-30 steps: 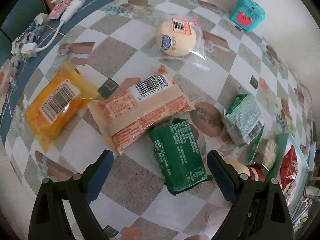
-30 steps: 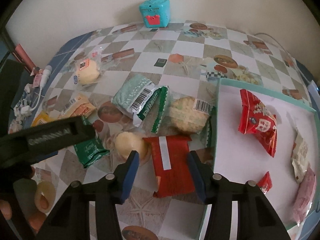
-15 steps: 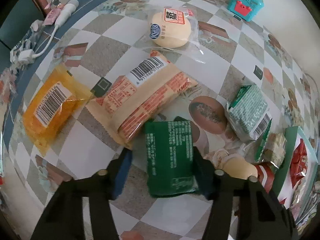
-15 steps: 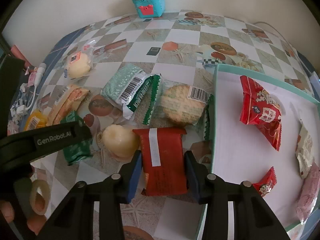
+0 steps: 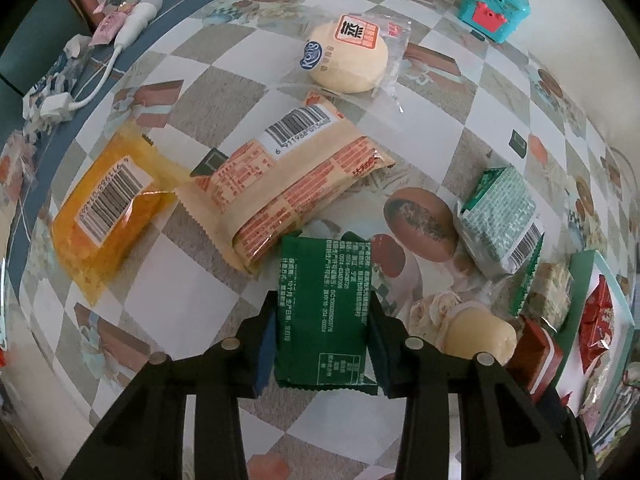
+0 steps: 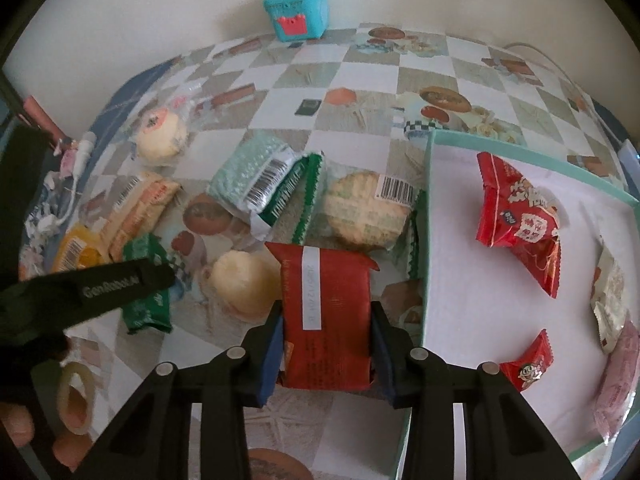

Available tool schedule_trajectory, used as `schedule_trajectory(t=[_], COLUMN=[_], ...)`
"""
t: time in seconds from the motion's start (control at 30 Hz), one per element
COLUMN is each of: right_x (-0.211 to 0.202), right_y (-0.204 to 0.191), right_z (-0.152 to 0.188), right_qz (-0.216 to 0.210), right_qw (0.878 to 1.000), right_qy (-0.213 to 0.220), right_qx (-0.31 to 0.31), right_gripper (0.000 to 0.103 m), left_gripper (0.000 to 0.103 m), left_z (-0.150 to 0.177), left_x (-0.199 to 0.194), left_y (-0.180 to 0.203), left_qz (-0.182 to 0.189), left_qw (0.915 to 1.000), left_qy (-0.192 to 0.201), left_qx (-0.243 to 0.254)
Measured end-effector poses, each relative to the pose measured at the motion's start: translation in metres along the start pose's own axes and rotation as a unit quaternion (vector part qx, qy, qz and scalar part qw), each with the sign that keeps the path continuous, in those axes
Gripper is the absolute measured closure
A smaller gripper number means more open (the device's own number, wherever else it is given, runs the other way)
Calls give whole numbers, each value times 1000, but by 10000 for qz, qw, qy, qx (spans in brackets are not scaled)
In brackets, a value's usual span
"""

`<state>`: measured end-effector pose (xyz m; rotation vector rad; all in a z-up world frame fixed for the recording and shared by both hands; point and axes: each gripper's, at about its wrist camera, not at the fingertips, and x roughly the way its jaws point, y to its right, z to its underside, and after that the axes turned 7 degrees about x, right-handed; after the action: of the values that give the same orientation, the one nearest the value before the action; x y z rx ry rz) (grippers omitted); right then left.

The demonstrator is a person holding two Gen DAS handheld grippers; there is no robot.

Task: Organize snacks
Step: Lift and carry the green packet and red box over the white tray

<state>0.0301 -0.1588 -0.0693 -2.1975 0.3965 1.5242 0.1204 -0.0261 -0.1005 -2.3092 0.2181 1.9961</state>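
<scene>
A dark green snack packet (image 5: pixel 324 272) lies flat on the checkered tablecloth. My left gripper (image 5: pixel 324 304) points down over it, its jaws closing with the blue pads (image 5: pixel 267 340) against the packet's two long sides. In the right wrist view a red packet (image 6: pixel 324 280) lies just left of the teal-rimmed white tray (image 6: pixel 427 208). My right gripper (image 6: pixel 327 314) is shut on that red packet. The left gripper's black body (image 6: pixel 100 284) also shows there, above the green packet (image 6: pixel 146 312).
Loose snacks lie around: a beige-orange packet (image 5: pixel 288 184), a yellow packet (image 5: pixel 104 208), a wrapped bun (image 5: pixel 348 56), a mint packet (image 5: pixel 500 220), a round cracker (image 6: pixel 368 212). The tray holds red bags (image 6: pixel 516 216). A teal box (image 6: pixel 298 12) stands by the wall, a cable (image 5: pixel 96 88) far left.
Both grippers dropped toward the table and their jaws drew in from wide apart. The left now grips the green packet, the right the red one.
</scene>
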Motion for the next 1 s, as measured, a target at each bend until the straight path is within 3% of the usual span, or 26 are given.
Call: schedule_trajectory(t=[0.2,0.33,0.73,1.0], right_x=[-14,-22,-59,-77], right_y=[-1,-1,11,39], right_z=[-1,-2,-4,-8], right_qz=[-101,-133,-160,90], right_qw=[9999,9997,9976,9929], right_qy=[121,158,438,570], right_qx=[48,143,518,1040], right_gripper=[61,61,61,61], left_gripper=[61,61,61,61], left_z=[9,14,29,27], left_x=[-9,-20,-74,-100], left_y=[-24,-32,-40,-12], left_qz=[590,753,723,674], left_qw=[9979,9966,9952,9927], left_qy=[-79,10,632,991], left_qx=[-254,-330,-184,160])
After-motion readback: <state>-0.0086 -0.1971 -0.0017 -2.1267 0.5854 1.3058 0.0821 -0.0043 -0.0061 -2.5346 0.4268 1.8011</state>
